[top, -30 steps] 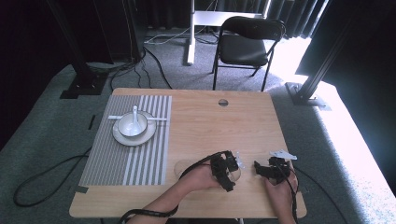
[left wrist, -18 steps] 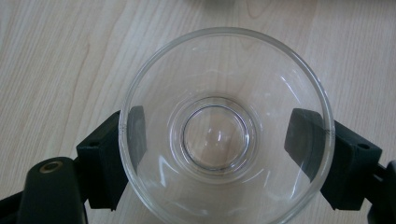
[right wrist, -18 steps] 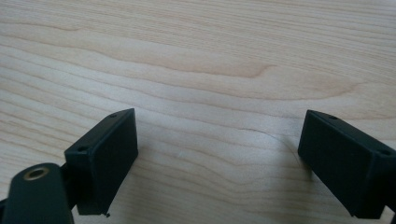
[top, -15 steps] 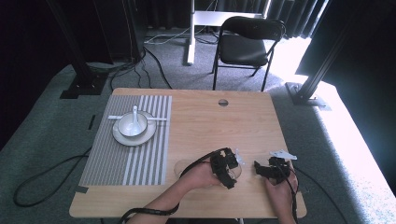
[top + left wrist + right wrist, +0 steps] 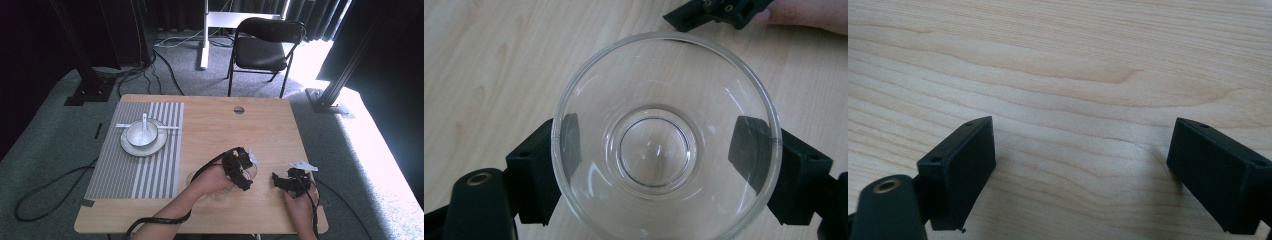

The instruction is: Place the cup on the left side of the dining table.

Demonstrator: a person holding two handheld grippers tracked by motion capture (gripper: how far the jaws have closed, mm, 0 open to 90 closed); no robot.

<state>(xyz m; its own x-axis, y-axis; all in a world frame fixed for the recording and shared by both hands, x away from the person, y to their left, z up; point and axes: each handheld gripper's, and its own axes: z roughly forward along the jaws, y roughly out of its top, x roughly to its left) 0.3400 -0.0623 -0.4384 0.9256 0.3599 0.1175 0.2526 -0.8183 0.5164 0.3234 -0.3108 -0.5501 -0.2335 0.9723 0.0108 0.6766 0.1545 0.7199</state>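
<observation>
My left gripper (image 5: 664,165) is clamped on the clear glass bowl (image 5: 666,137), my right gripper (image 5: 1083,175) gapes empty; next, I judge, a steady carry to the striped placemat (image 5: 135,165).

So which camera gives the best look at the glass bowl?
The left gripper view: the glass bowl sits large between the left gripper jaws. The high view shows it small, half hidden. The right gripper view shows bare table.

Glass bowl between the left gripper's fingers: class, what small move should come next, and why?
Probably close the left gripper a little to take the glass bowl firmly before lifting. Its fingers sit on either side of the bowl's wall, but whether they press it cannot be told. The bowl appears to rest upright on the wooden table, and the right gripper is open and empty nearby.
</observation>
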